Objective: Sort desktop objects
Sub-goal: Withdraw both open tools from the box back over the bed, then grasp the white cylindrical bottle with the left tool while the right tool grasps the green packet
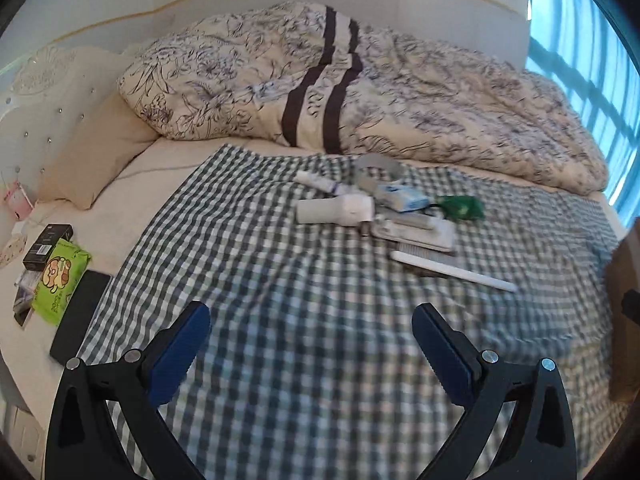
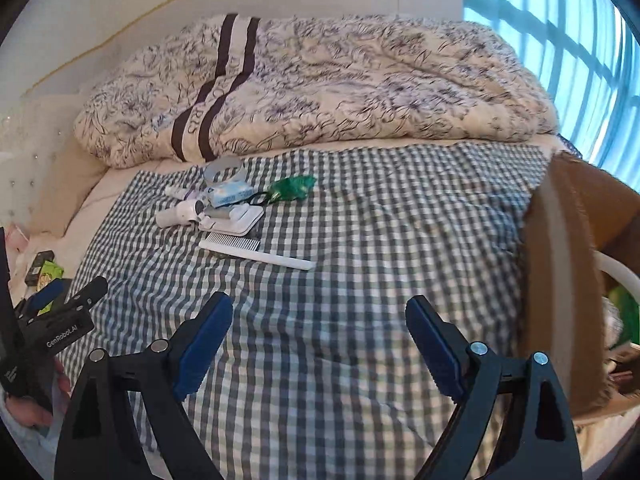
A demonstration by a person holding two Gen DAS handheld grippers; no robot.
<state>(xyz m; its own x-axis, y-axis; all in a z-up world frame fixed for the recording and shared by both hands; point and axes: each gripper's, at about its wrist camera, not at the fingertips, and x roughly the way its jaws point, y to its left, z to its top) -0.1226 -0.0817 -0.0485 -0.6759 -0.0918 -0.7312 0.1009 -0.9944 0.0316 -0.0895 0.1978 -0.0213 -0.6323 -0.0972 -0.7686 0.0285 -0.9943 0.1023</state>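
Note:
A pile of small items lies on a green-and-white checked cloth on a bed: a white comb, a white cylinder device, a small tube, a blue-white pack, a green wrapper and a flat white box. The same pile shows in the right wrist view, with the comb and green wrapper. My left gripper is open and empty, well short of the pile. My right gripper is open and empty over bare cloth. The left gripper also shows in the right wrist view.
A floral duvet is heaped behind the pile. A green wipes pack, black box and dark phone lie at the left. A cardboard box holding items stands at the right. A curtained window is beyond.

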